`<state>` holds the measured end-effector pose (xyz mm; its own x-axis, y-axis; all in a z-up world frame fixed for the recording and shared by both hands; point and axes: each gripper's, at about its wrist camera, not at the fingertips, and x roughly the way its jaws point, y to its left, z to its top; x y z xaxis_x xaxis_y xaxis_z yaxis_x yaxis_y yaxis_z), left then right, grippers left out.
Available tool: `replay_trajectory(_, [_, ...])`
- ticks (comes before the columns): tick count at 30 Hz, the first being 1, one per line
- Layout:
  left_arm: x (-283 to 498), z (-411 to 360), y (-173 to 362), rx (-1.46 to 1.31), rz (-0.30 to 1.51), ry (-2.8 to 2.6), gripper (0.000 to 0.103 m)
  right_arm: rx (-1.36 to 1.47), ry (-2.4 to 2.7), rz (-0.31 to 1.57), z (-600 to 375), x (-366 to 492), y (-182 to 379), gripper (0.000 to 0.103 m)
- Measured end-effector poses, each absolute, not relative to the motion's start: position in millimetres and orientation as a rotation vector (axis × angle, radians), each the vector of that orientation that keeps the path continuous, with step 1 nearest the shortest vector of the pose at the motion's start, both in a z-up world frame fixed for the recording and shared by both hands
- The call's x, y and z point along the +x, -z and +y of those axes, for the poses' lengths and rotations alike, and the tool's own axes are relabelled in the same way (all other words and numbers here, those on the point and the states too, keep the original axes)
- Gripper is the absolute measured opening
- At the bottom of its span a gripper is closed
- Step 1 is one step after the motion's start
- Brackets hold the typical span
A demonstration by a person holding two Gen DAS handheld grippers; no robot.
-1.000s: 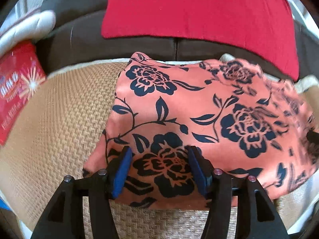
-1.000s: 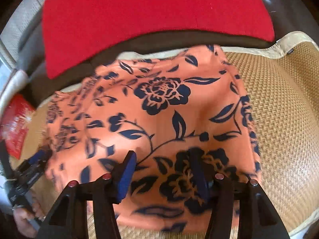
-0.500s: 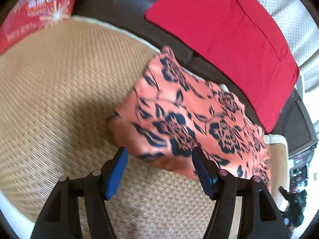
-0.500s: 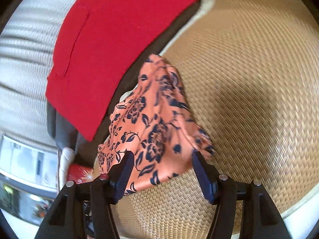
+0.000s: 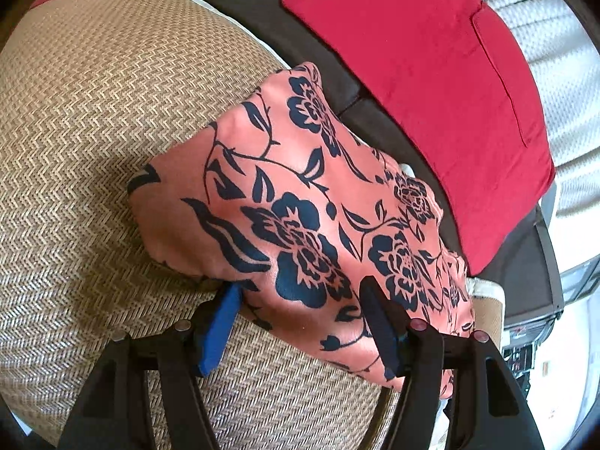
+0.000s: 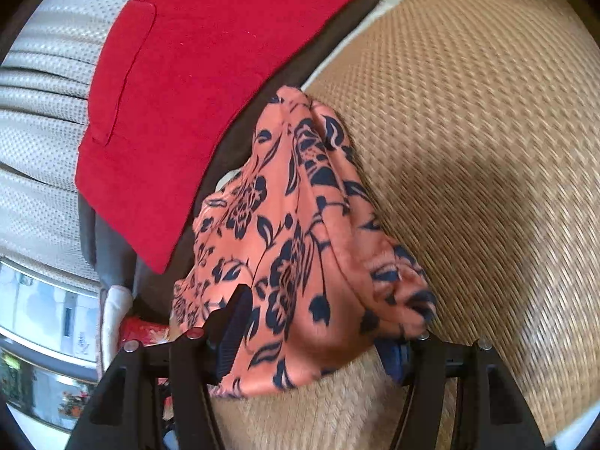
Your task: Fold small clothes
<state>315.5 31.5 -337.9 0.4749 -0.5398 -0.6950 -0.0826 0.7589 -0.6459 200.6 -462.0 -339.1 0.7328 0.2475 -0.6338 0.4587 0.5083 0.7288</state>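
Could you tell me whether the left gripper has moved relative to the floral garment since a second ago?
Yes. The left gripper rolled and now meets the floral garment at its corner near the woven mat.

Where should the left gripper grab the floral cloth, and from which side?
Take the floral cloth by its near edge, which bulges off the woven mat, sliding the left gripper in low from the front; its open jaws already straddle that edge.

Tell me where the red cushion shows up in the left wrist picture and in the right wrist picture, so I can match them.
Left wrist view: the red cushion fills the upper right, beyond the orange floral garment.
Right wrist view: the red cushion fills the upper left, left of the garment.
Shared landmark: the woven straw mat under the garment.
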Motion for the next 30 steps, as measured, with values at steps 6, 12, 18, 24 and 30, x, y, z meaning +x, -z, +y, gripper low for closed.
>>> replay_trajectory(6, [319.7,14.6,343.5,-0.59,1.049,0.253,0.03,0.925,0.246,0.774,-458.4,213.1,335.0,0.025])
replay_trajectory(12, [307.8,-8.2,335.5,-0.444,1.041,0.26,0.018,0.696,0.307,0.755,-435.9,214.7,310.1,0.015])
replay_trajectory(18, [280.4,-30.5,334.9,-0.327,1.046,0.295,0.016,0.63,0.346,0.773,-435.5,195.7,304.4,0.014])
replay_trajectory(24, [230.3,-53.1,348.6,-0.183,1.065,0.317,0.005,0.602,0.341,0.82,-441.5,157.8,307.1,0.014])
replay_trajectory(30, [197.4,-52.6,337.4,-0.133,1.005,0.314,0.005,0.648,0.291,0.831,-450.4,147.0,309.7,0.015])
